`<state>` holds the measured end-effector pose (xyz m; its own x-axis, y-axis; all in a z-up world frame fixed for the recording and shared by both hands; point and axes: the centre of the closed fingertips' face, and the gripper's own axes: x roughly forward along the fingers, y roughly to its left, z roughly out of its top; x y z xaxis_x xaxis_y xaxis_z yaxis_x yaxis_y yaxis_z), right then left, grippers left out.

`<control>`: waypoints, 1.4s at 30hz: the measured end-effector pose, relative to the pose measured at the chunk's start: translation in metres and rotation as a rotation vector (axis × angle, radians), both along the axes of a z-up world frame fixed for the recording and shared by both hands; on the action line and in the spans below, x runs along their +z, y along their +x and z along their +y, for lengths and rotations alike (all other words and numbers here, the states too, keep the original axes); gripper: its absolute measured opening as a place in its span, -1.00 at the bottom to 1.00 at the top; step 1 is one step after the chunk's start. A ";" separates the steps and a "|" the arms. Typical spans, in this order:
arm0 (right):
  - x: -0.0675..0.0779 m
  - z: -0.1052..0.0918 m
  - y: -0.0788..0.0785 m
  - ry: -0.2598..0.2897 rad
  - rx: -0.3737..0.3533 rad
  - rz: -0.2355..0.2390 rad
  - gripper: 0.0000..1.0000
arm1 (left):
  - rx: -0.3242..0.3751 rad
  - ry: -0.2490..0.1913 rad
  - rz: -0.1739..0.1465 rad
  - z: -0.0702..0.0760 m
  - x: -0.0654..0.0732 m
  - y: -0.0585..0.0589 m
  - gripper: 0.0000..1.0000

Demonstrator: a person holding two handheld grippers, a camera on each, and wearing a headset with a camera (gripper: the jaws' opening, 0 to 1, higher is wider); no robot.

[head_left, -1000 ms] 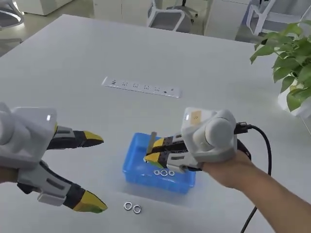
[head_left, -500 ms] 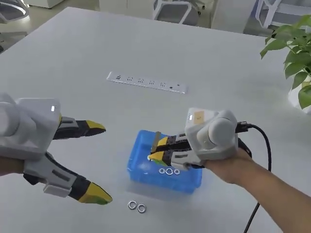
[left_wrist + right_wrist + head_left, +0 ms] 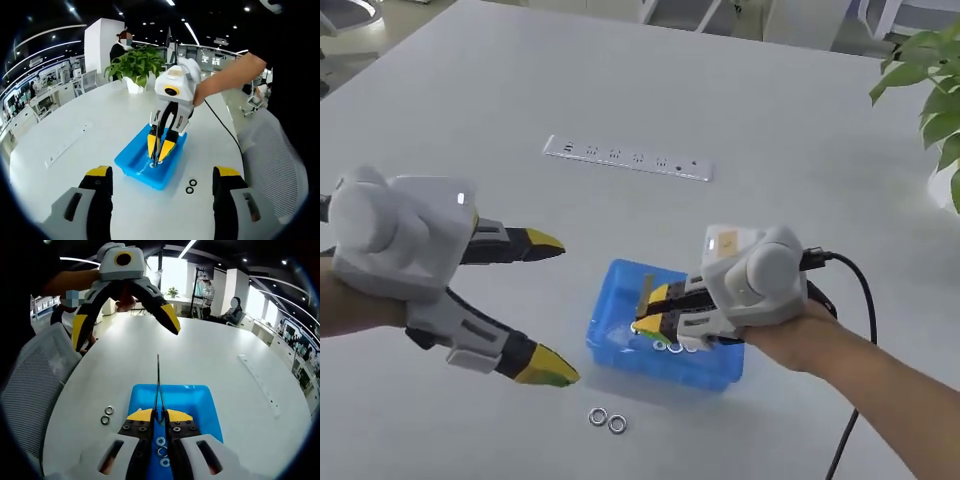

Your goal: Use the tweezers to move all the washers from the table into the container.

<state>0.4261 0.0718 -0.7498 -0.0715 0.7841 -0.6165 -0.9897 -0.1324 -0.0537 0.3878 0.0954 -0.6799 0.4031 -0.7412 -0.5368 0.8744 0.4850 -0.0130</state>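
A blue container point(image 3: 620, 352) sits on the white table, with several washers point(image 3: 675, 346) inside it. Two more washers point(image 3: 607, 420) lie on the table just in front of it. My right gripper point(image 3: 655, 315) hovers over the container, shut on thin tweezers point(image 3: 158, 382) whose tips point down into the container point(image 3: 192, 402). My left gripper point(image 3: 550, 308) is held open to the left of the container with nothing between its jaws. In the left gripper view the right gripper point(image 3: 161, 146) hangs over the container point(image 3: 132, 162), with the two loose washers point(image 3: 190, 186) to the right.
A white power strip point(image 3: 625, 160) lies further back on the table. A potted plant point(image 3: 940, 80) stands at the far right edge. The right gripper's black cable point(image 3: 855, 300) trails toward the front right. Chairs and people are beyond the table.
The left gripper has come closer to the container, still open. The right gripper stays over the container with the tweezers. The head camera has shifted.
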 end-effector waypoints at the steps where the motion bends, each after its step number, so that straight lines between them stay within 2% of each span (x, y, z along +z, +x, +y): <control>1: -0.001 0.000 0.000 -0.001 0.000 0.003 -0.82 | -0.008 0.007 -0.011 -0.002 0.000 0.003 0.65; 4: -0.005 -0.001 0.001 -0.010 0.000 0.010 -0.81 | -0.035 0.008 -0.031 -0.010 0.000 0.009 0.41; 5: -0.005 -0.001 0.001 -0.011 0.002 0.012 -0.81 | -0.049 0.023 -0.054 -0.012 0.001 0.013 0.25; 8: -0.009 -0.002 0.001 -0.019 0.007 0.013 -0.81 | -0.066 0.020 -0.070 -0.020 0.002 0.020 -0.09; 14: -0.016 -0.003 -0.001 -0.035 0.027 0.024 -0.81 | -0.113 0.033 -0.088 -0.034 -0.001 0.031 -0.41; 17: -0.019 -0.004 -0.002 -0.041 0.034 0.027 -0.81 | -0.136 0.036 -0.092 -0.041 -0.003 0.034 -0.50; 23: -0.019 -0.003 -0.002 -0.036 0.038 0.033 -0.81 | -0.188 0.061 -0.076 -0.051 -0.015 0.036 -0.67; 30: -0.019 -0.003 -0.002 -0.038 0.039 0.034 -0.80 | -0.202 0.077 -0.071 -0.053 -0.022 0.039 -0.75; 34: -0.019 -0.004 -0.002 -0.040 0.042 0.034 -0.80 | -0.212 0.081 -0.071 -0.053 -0.024 0.039 -0.85; 42: -0.019 -0.004 -0.002 -0.051 0.045 0.020 -0.78 | -0.230 0.082 -0.080 -0.055 -0.023 0.036 -0.87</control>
<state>0.4242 0.0675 -0.7693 -0.1191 0.7471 -0.6539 -0.9835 -0.1791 -0.0254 0.4242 0.0401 -0.7029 0.2731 -0.7736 -0.5719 0.9584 0.2700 0.0923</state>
